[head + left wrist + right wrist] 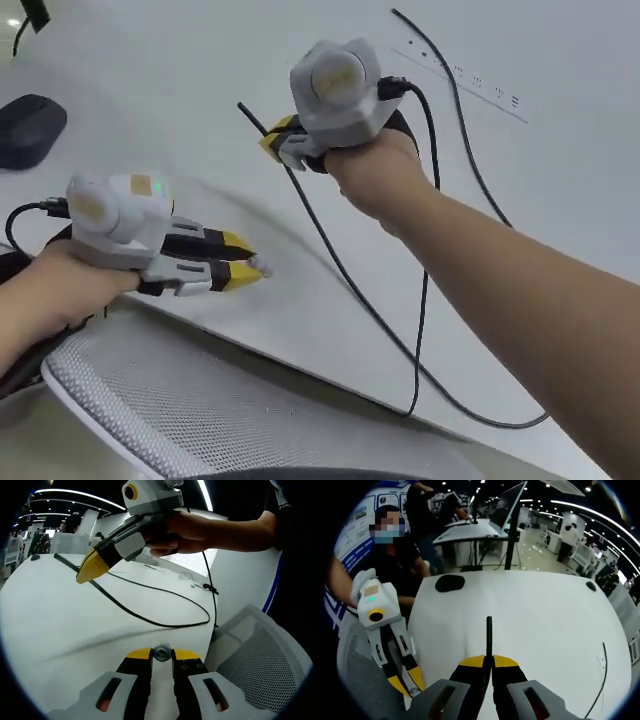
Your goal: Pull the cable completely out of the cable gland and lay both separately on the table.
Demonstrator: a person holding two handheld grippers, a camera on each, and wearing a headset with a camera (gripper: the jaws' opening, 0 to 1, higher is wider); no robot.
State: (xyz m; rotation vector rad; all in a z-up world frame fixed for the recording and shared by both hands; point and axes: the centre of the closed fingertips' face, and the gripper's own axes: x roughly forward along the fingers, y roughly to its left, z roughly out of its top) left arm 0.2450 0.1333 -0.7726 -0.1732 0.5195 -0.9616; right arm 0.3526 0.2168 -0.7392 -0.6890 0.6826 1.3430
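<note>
Cable gland [161, 653] nipped by left gripper [255, 257], cable [489, 630] clamped in right gripper [489, 661] (both aloft); dropped gland may roll away.

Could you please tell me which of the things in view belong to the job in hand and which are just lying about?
For the job:
- cable, clamped in the right gripper
- cable gland, clamped in the left gripper

Just lying about:
- black mouse at the far edge of the table
- socket strip
- mesh chair
</note>
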